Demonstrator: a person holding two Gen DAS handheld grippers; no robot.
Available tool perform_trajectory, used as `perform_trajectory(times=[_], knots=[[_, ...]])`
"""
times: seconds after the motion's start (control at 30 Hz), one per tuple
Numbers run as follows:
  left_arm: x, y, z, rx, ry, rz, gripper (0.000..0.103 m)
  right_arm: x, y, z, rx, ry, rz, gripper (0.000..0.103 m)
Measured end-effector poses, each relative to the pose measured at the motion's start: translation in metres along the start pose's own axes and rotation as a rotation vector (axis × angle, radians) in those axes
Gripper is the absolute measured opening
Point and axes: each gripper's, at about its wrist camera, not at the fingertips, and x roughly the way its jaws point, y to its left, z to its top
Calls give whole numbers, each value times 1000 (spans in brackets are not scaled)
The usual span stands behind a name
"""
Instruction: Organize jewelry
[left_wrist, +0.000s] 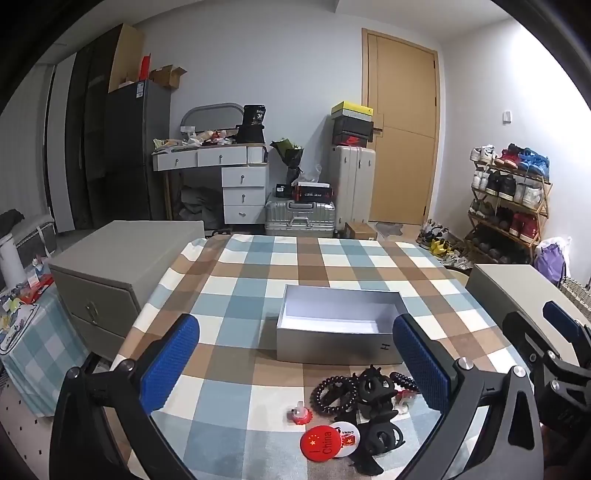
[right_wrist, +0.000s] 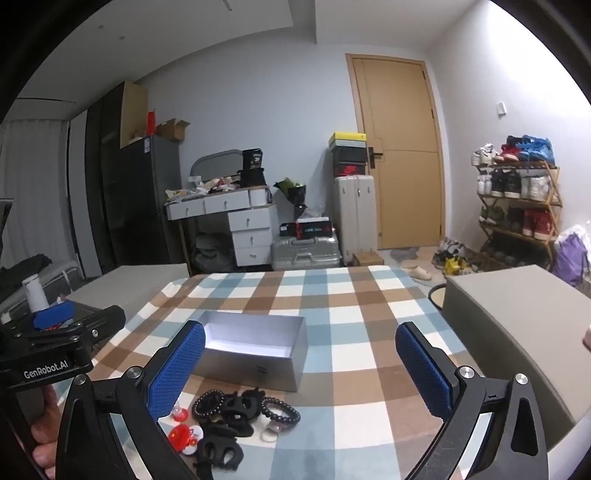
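Left wrist view: left tongs (left_wrist: 295, 363) spread wide, nothing between the blue pads (left_wrist: 171, 363). Open grey box (left_wrist: 338, 328) straight ahead between the pads, standing empty on the checked counter (left_wrist: 258, 273). Heap of jewelry (left_wrist: 364, 402) nearer than the box, close to the right pad: a dark bead bracelet (left_wrist: 330, 397), black claw clips (left_wrist: 375, 391), a coiled black hair tie (left_wrist: 403, 380) just behind them. Two round badges (left_wrist: 330, 441) nearest the camera, a small red-and-clear piece (left_wrist: 298, 412) to the left of the heap. Right tongs (left_wrist: 561, 354) at the far right edge, apart from the pile.

Right wrist view: right tongs (right_wrist: 301, 363) likewise spread wide, holding nothing. Box (right_wrist: 255, 350) ahead, just beside the left pad (right_wrist: 177, 369); jewelry pile (right_wrist: 236, 421) low and to the left, partly under that pad. Left tongs (right_wrist: 55, 321) at the left edge, too little shown here to tell how far spread.

Handling, as a judgement: everything light. Bracelet and hair tie limp and loopy, likely to sag and snag on the clips; best pinched across one strand at the outer edge of the heap. Clips stiff, springy plastic; best gripped across the body, not the teeth. Badges flat and smooth, probably slippery and hard to lift off the cloth; take by a raised rim.
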Motion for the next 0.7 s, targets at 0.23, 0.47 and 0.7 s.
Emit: perform_trajectory(times=[0.23, 0.47, 0.7], knots=[[4, -1, -4, 9, 23, -4, 102, 1, 2, 0, 1, 6, 4, 103], [5, -2, -5, 15, 34, 5, 102, -2, 2, -1, -1, 5, 4, 103], [4, -3, -4, 21, 27, 4, 102, 3, 0, -1, 17, 21, 1, 103]])
